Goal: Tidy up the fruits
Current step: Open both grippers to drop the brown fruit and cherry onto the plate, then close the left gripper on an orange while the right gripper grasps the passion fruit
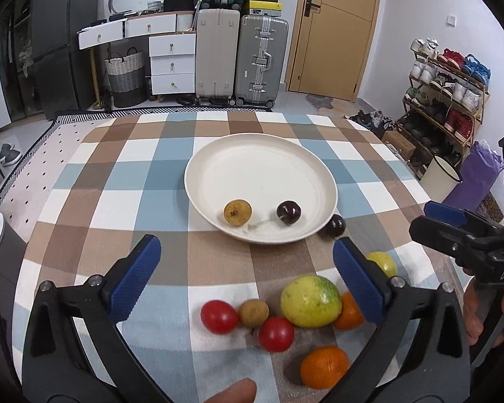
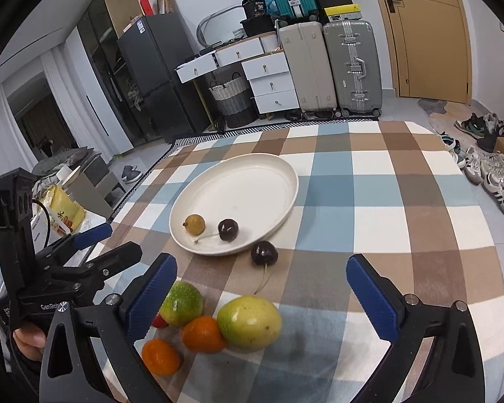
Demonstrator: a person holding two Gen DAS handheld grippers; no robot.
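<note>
A white plate point(image 1: 262, 154) point(image 2: 252, 171) on the checked tablecloth holds a brown longan point(image 1: 237, 212) point(image 2: 194, 224) and a dark cherry point(image 1: 288, 212) point(image 2: 227, 229). A second cherry point(image 1: 334, 226) point(image 2: 264, 253) lies just off the plate's near rim. Closer lie two red tomatoes point(image 1: 219, 316), a longan point(image 1: 253, 312), yellow-green fruits point(image 1: 310, 300) point(image 2: 249, 322) and small oranges point(image 1: 324, 366) point(image 2: 203, 333). My left gripper point(image 1: 247, 277) is open and empty above the pile. My right gripper point(image 2: 261, 297) is open and empty over the fruits; it also shows in the left wrist view point(image 1: 453, 225).
The table's far edge faces suitcases point(image 1: 238, 57), white drawers point(image 1: 171, 63) and a door. A shoe rack point(image 1: 443, 100) and a white bucket point(image 1: 440, 174) stand right of the table. A yellow bag point(image 2: 62, 215) lies left of the table.
</note>
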